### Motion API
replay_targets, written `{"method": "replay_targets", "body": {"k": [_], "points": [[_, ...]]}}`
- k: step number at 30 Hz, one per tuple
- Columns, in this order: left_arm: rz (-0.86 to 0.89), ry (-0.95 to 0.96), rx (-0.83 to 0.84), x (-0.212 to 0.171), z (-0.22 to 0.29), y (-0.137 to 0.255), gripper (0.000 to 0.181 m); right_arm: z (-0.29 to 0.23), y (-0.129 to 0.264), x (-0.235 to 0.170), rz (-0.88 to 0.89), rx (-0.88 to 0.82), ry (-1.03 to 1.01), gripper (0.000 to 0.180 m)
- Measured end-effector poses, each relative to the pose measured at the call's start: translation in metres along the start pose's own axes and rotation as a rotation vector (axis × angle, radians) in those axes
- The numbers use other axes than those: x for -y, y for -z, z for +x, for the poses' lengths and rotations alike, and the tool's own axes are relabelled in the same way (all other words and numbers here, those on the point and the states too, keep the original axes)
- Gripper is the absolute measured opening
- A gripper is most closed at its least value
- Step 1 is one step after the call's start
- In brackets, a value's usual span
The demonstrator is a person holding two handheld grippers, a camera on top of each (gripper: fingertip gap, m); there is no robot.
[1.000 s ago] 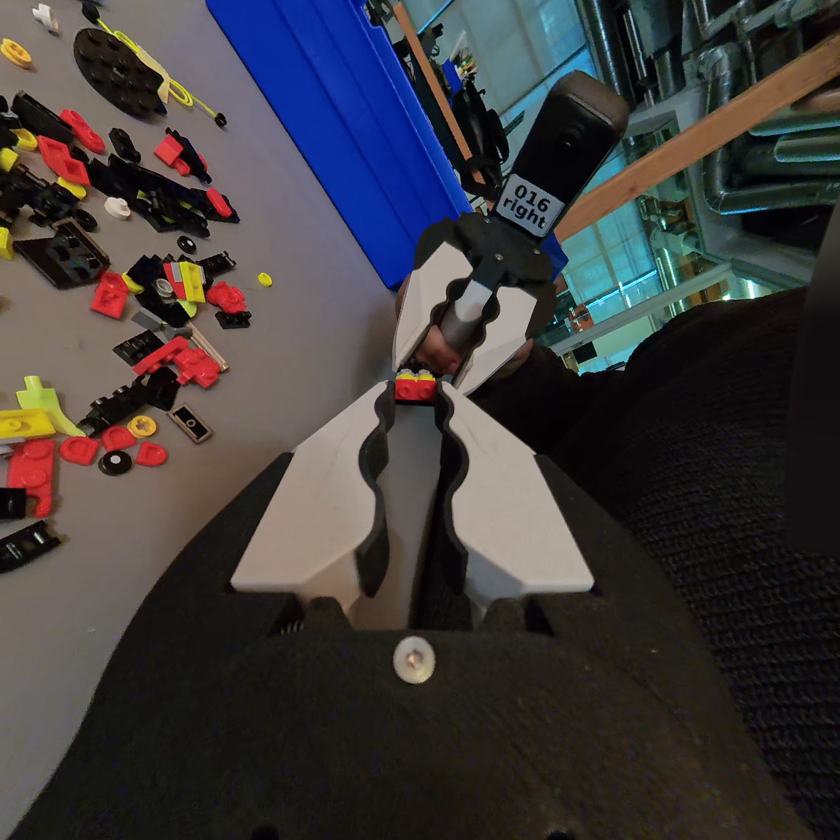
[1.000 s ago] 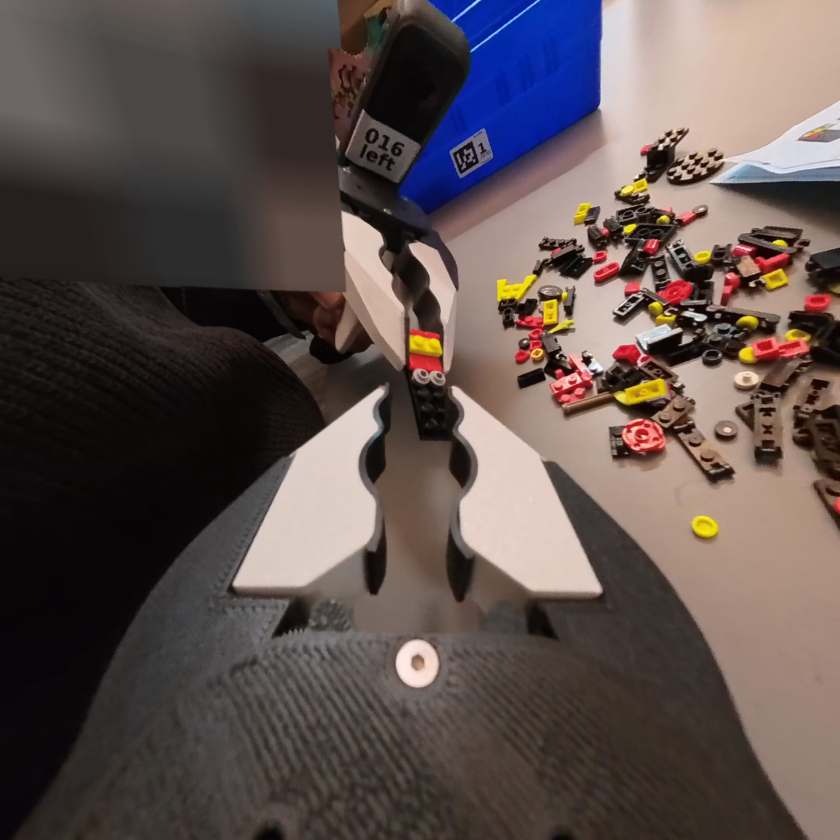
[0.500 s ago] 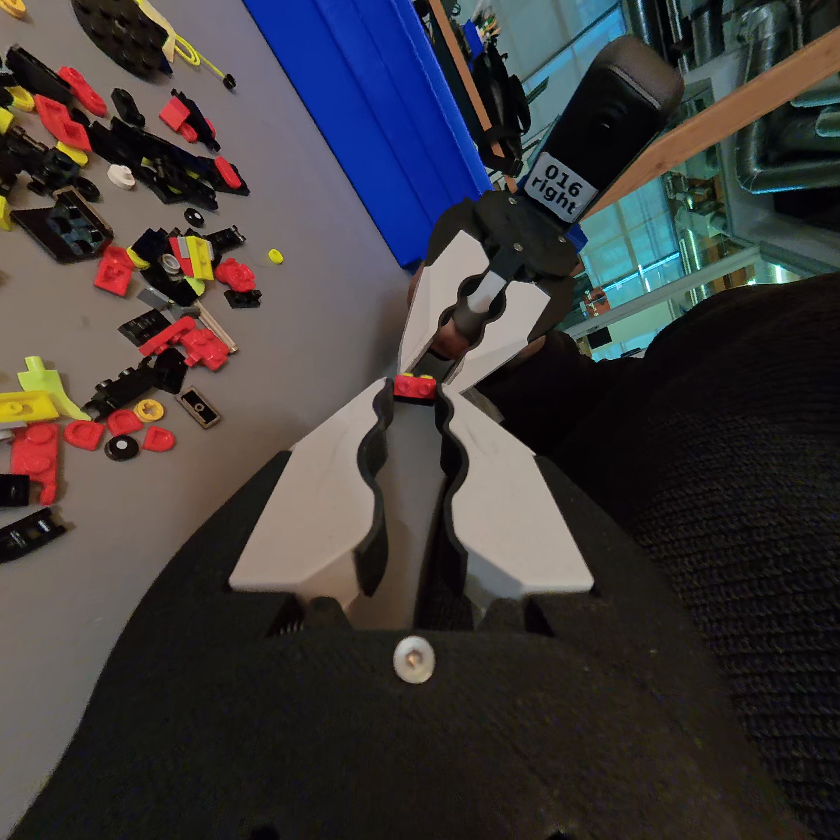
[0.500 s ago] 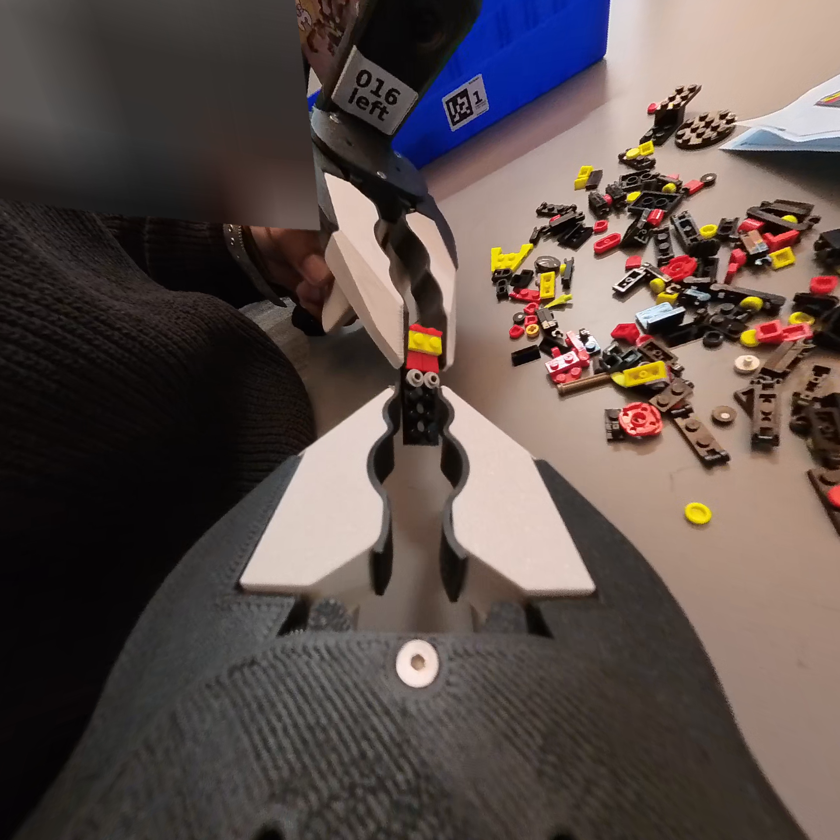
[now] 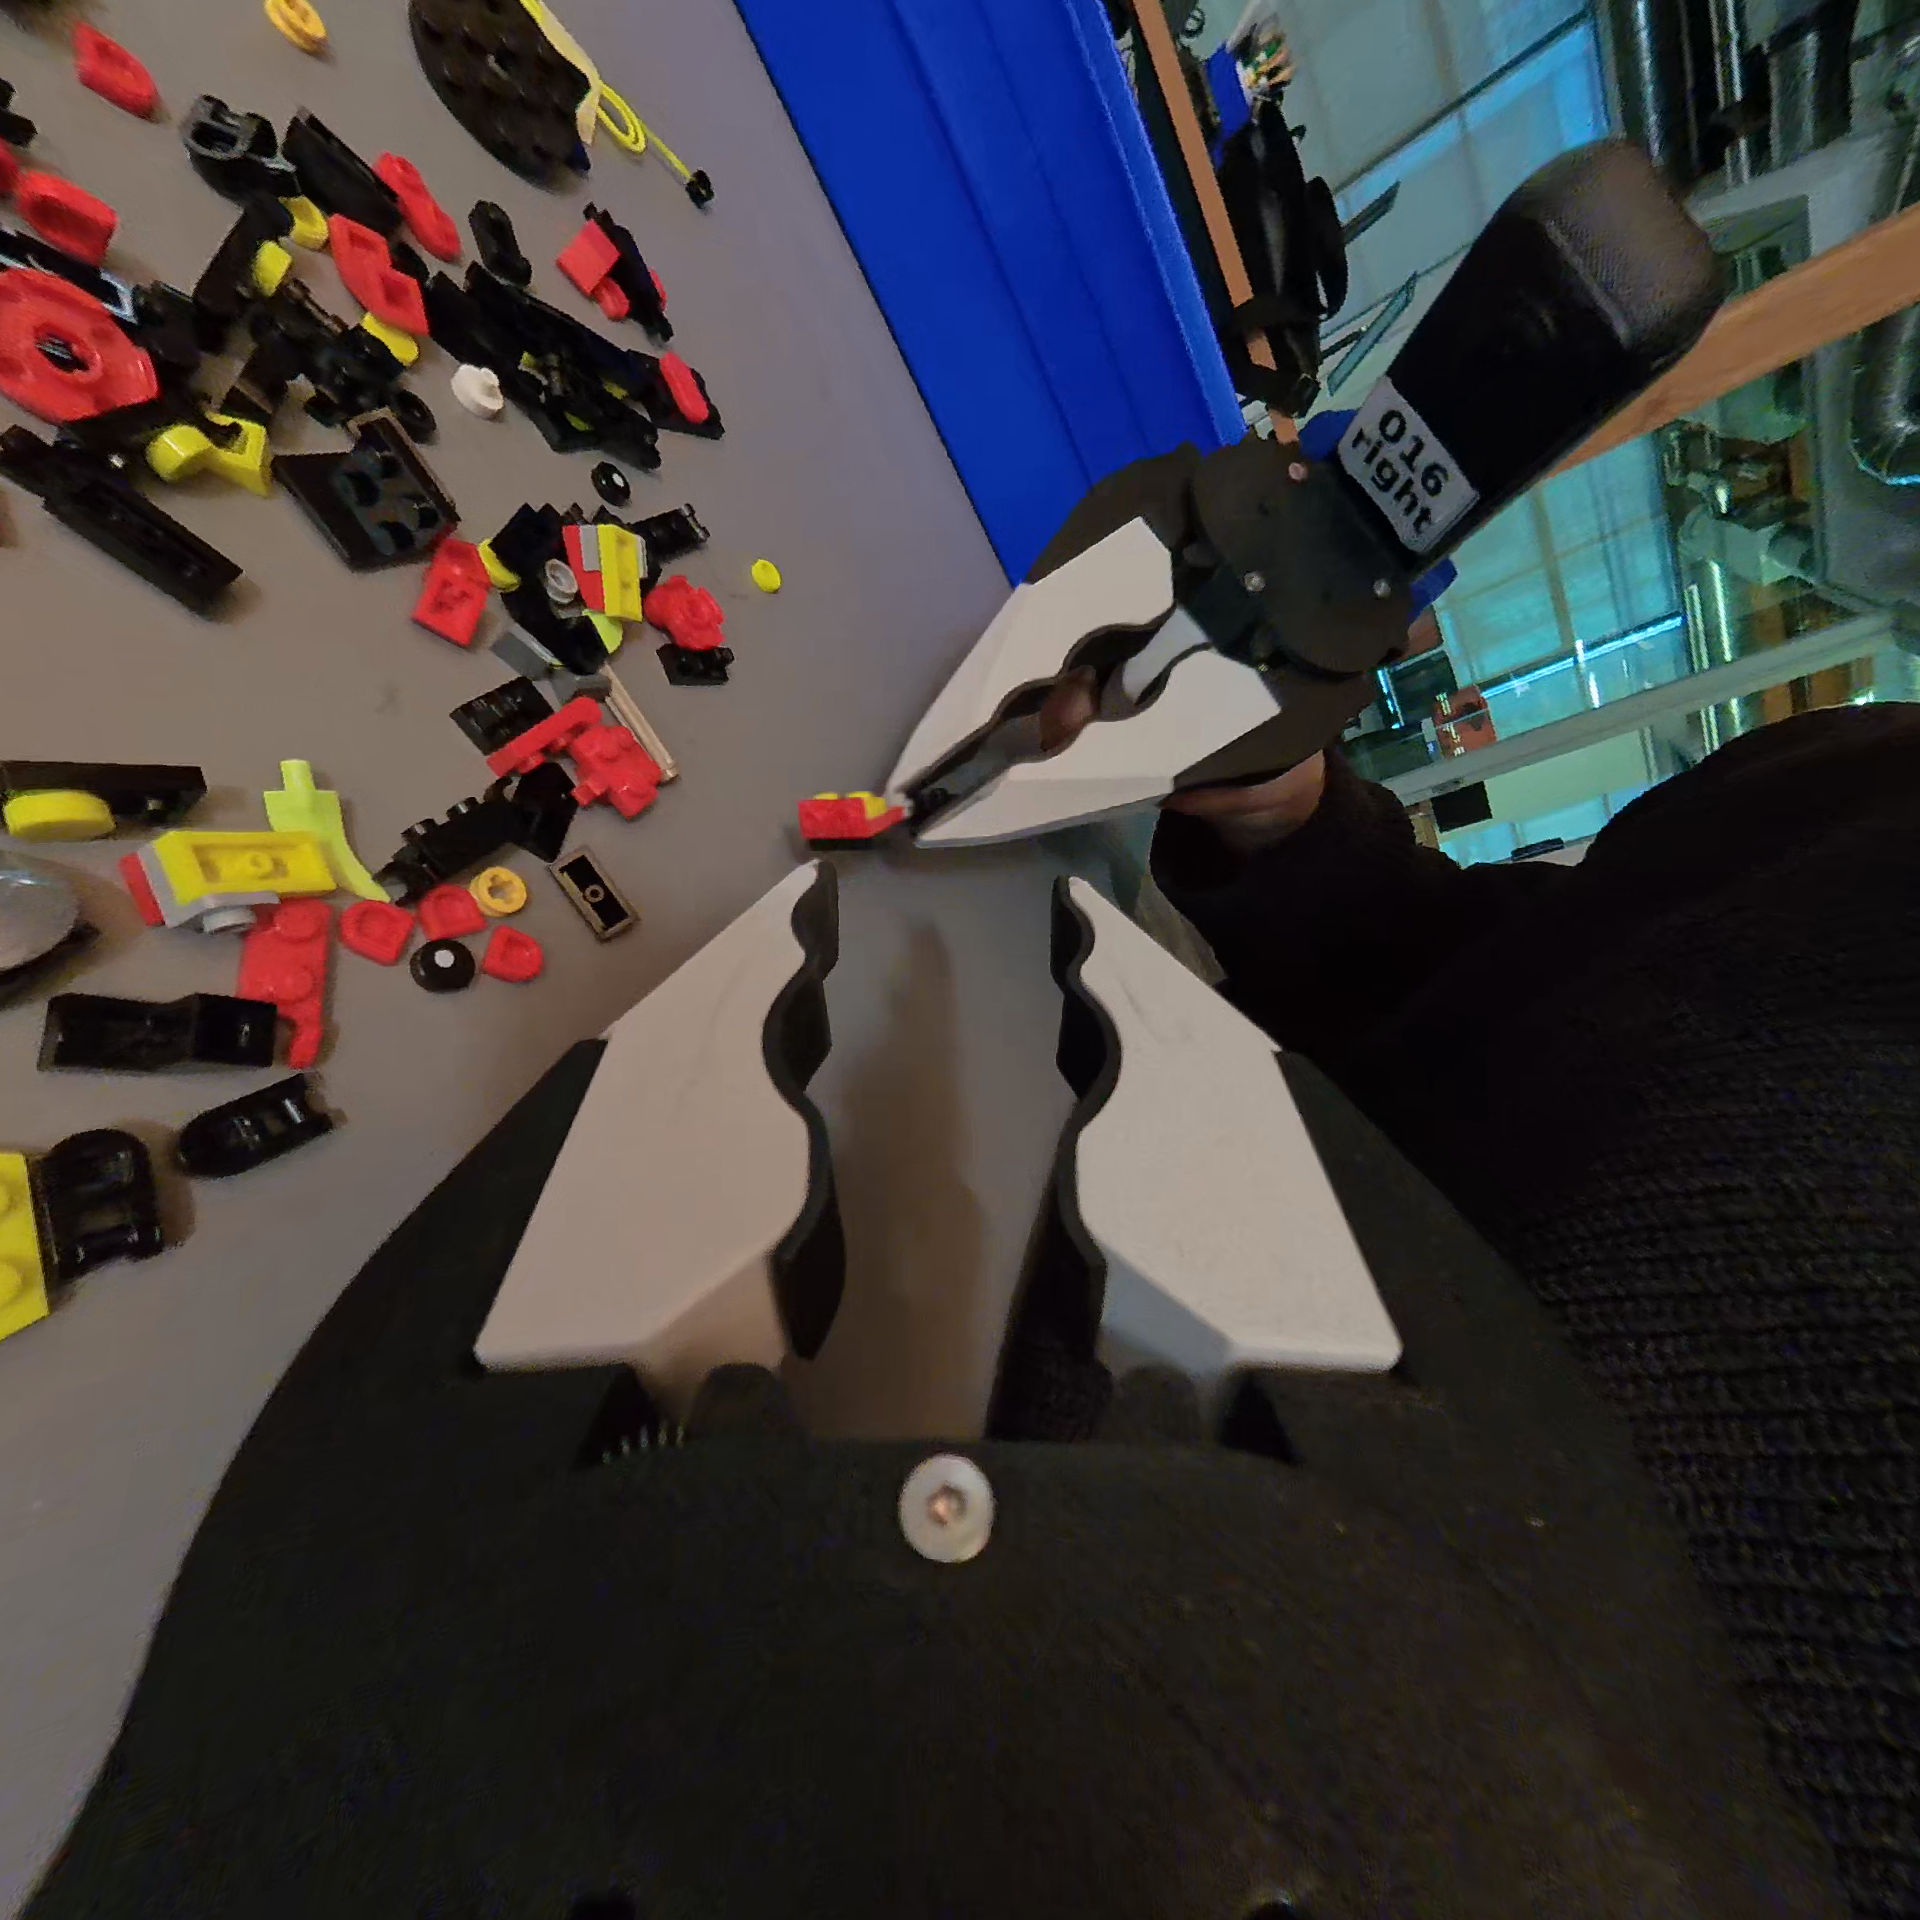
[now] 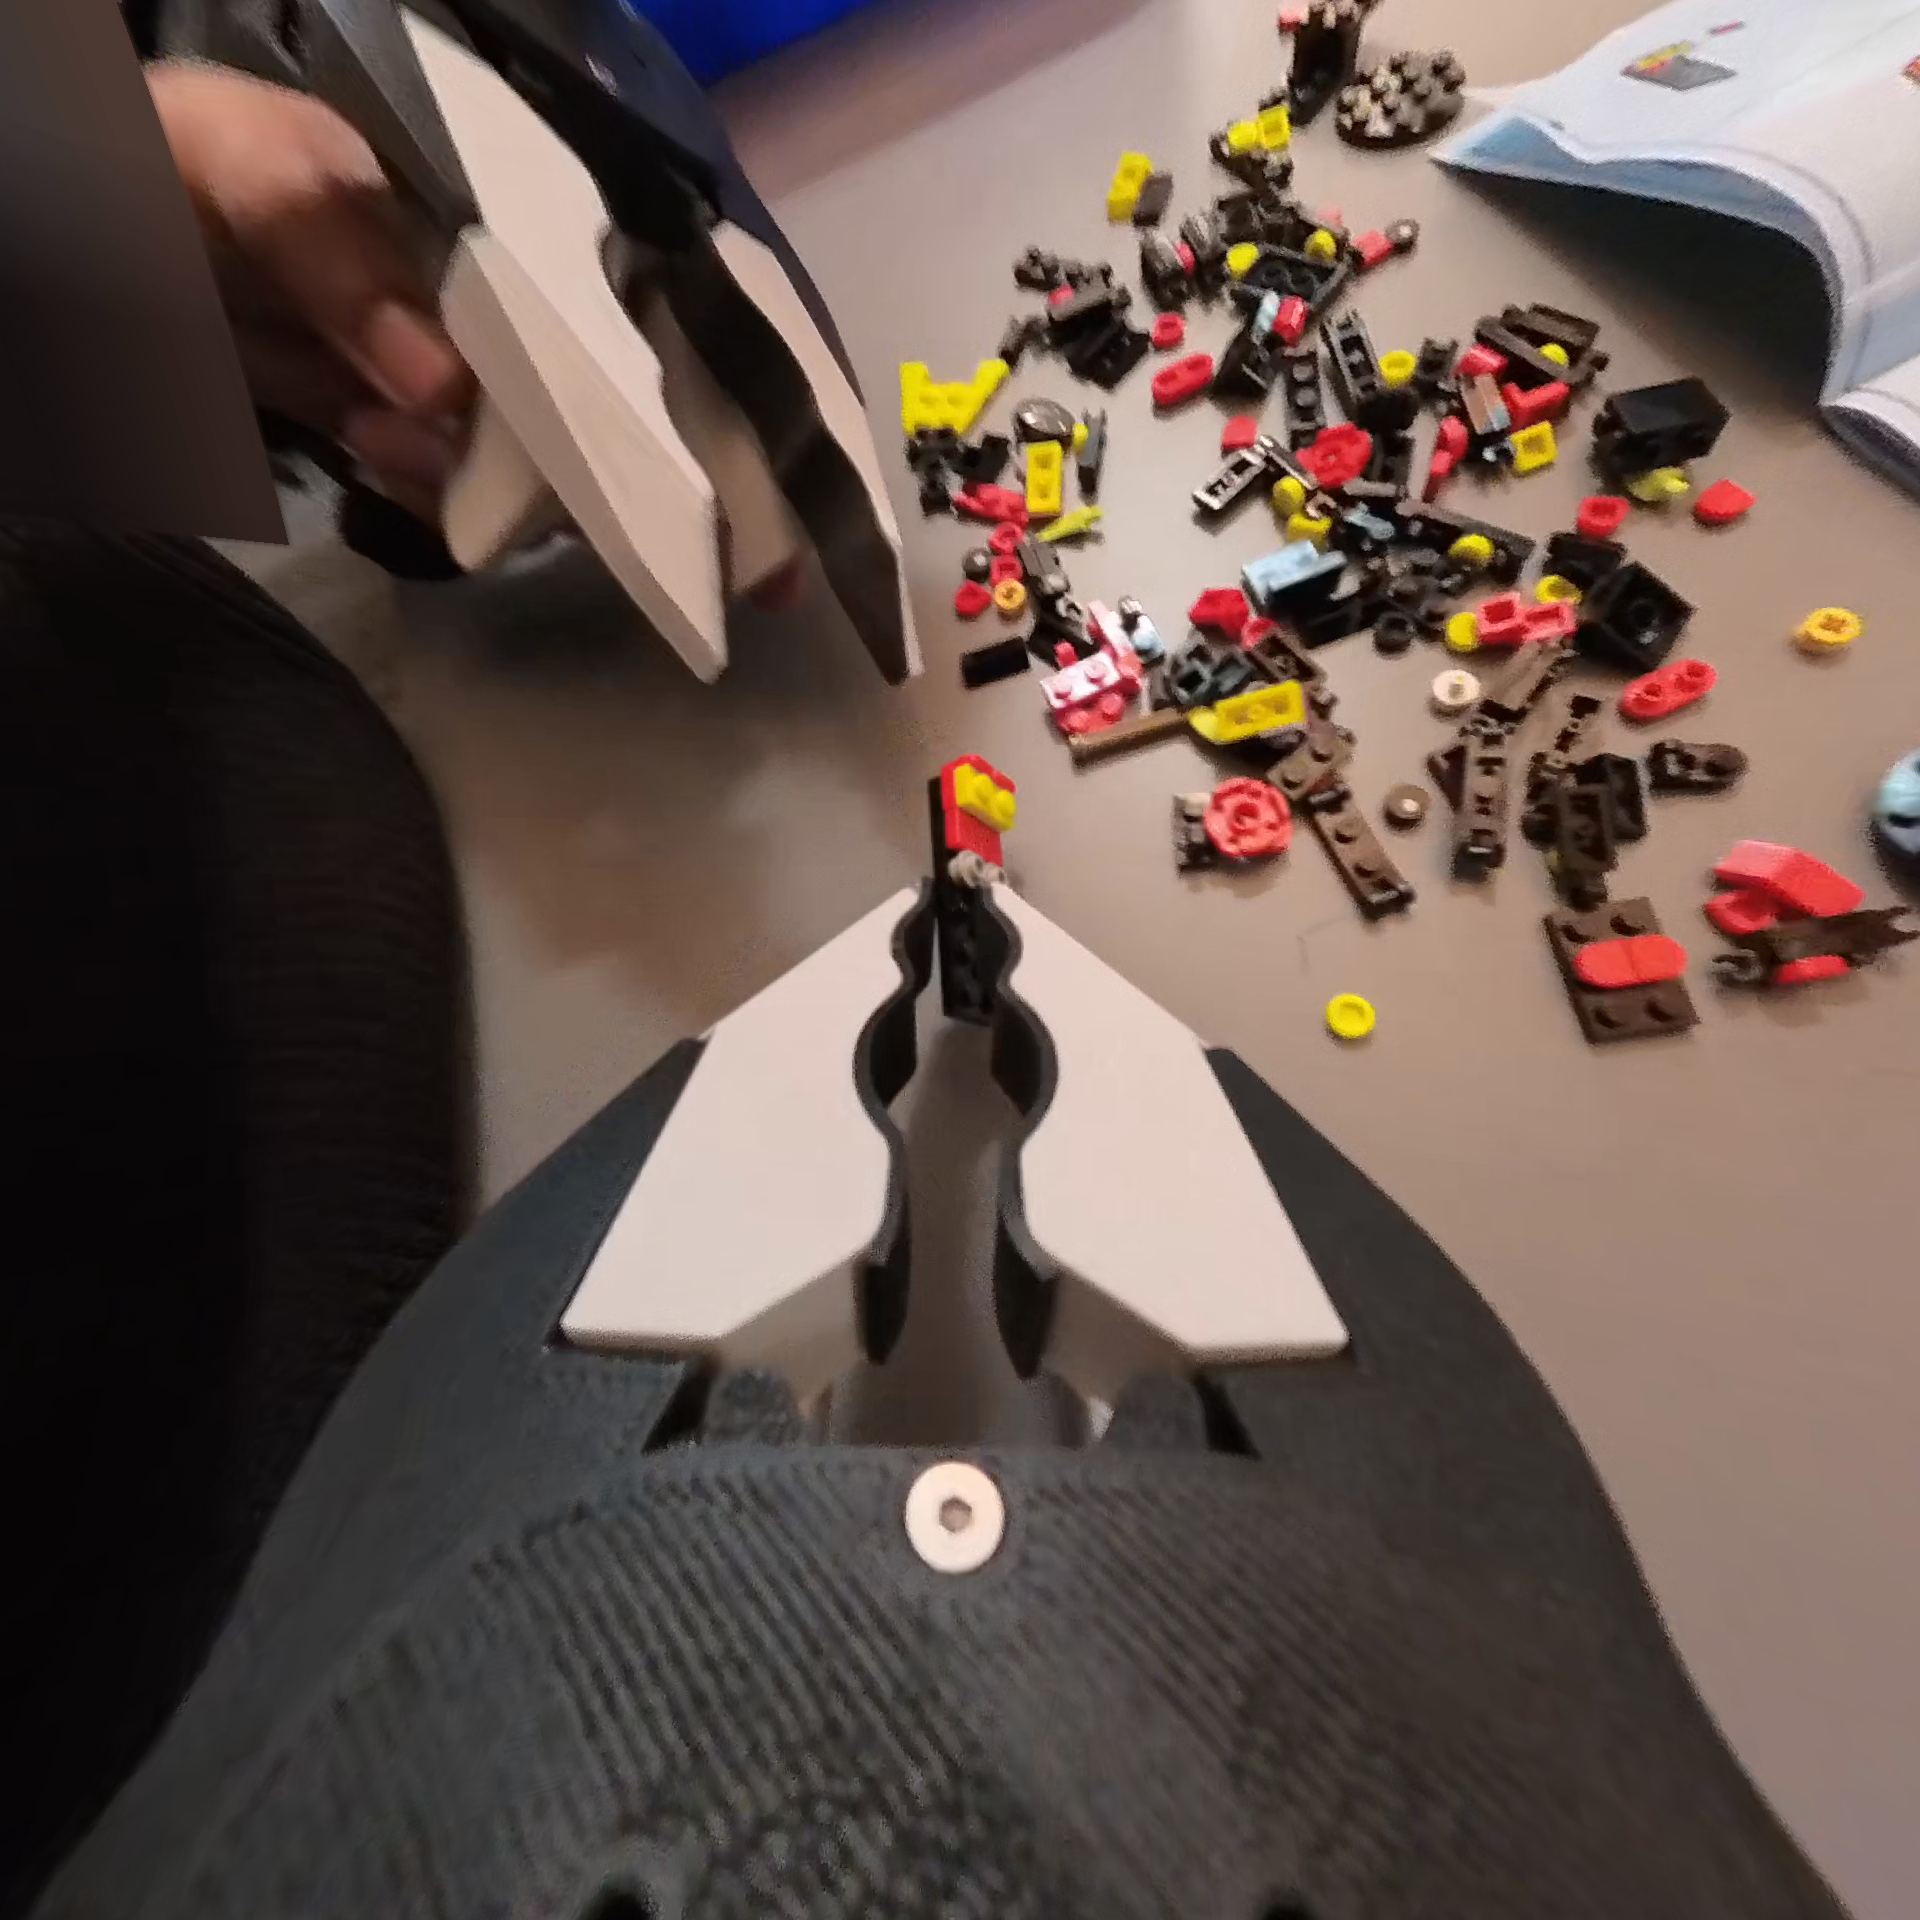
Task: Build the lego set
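My right gripper (image 6: pixel 961 894) is shut on a small lego assembly (image 6: pixel 971 831): a black plate with grey studs, red and a yellow piece on its far end. It holds it above the grey table. The same assembly (image 5: pixel 847 812) shows in the left wrist view at the tip of the right gripper (image 5: pixel 909 810). My left gripper (image 5: pixel 940 888) is open and empty, just short of the assembly. In the right wrist view the left gripper (image 6: pixel 810 665) is open, up and left of the assembly.
Many loose black, red and yellow lego pieces (image 6: pixel 1351 540) lie spread on the grey table (image 6: pixel 1455 1247). An open instruction booklet (image 6: pixel 1714 177) lies at the far right. A blue bin (image 5: pixel 997 260) stands behind. A person's dark sleeve (image 5: pixel 1610 1039) is close by.
My left gripper has opened and let go of the assembly, then pulled back. My right gripper keeps the assembly and has swung away from the left one.
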State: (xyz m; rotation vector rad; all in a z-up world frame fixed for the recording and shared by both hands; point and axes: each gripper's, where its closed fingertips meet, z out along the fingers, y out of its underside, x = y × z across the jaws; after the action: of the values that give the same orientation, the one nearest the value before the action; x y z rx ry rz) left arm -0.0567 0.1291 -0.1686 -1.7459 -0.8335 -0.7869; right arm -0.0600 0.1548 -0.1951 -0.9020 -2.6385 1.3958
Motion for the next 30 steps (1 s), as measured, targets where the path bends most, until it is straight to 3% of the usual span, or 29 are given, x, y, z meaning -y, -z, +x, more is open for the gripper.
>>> {"method": "replay_targets", "body": {"k": [3,10,21,30], "points": [[0.001,0.012,-0.004,0.000,0.000,0.000,0.039,0.009,-0.004,-0.011,-0.077,-0.085,0.084,0.006],[-0.003,0.035,-0.016,0.000,0.000,0.000,0.039,0.004,-0.007,-0.013,-0.113,-0.108,0.222,0.007],[0.001,0.025,-0.032,0.001,0.003,0.000,0.034,0.005,-0.006,-0.010,-0.094,-0.108,0.186,0.022],[0.020,0.040,-0.046,0.003,0.006,0.000,0.035,0.003,-0.011,-0.019,-0.138,-0.091,0.191,0.015]]}}
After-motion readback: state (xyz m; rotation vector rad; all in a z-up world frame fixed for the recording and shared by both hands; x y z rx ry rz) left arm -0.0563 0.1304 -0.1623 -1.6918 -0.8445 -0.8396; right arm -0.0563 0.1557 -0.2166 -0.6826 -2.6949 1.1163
